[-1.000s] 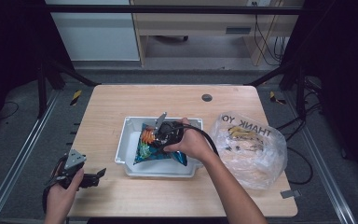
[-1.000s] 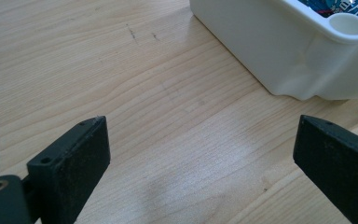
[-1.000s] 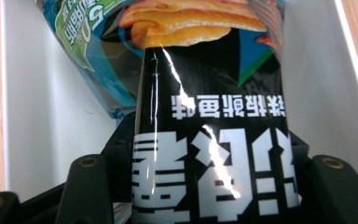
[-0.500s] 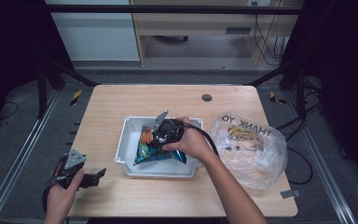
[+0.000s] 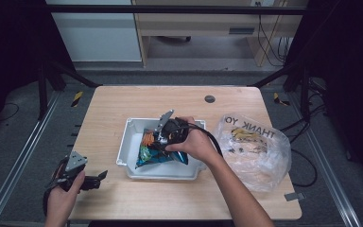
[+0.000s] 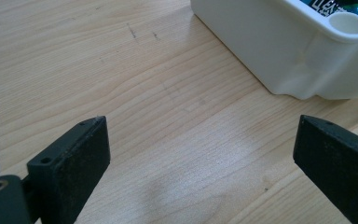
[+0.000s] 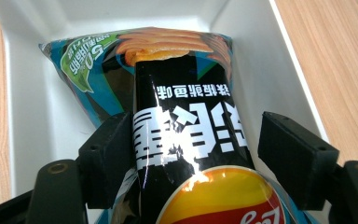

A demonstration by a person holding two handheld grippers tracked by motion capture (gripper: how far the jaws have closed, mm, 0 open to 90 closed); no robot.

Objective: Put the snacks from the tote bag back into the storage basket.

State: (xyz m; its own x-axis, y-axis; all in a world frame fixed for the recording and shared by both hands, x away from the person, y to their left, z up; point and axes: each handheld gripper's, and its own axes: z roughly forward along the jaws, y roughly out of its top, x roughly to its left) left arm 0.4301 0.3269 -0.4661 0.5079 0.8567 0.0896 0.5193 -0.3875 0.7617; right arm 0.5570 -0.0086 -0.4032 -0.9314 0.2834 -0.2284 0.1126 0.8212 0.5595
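Note:
A blue and black chip bag (image 5: 163, 153) (image 7: 186, 93) lies in the white bin (image 5: 131, 127) (image 7: 32, 121) at the table's middle. My right gripper (image 5: 158, 142) (image 7: 198, 123) reaches down into the bin over the bag. Its jaws have just been opening and now stand open on either side of the bag; one jaw still brushes the foil, and a gap shows at the other. My left gripper (image 5: 97, 179) (image 6: 196, 126) rests wide open over bare wood at the front left, nothing between its jaws, with the bin's corner (image 6: 279, 51) ahead of it.
A clear plastic shopping bag (image 5: 255, 151) with printed letters and some items inside sits right of the bin. A small round hole (image 5: 210, 99) marks the table's far side. Dark frame rails run along both sides of the wooden table (image 5: 123, 101).
The right hand stays over the bin with hardly any shift. The left hand and its gripper have not moved.

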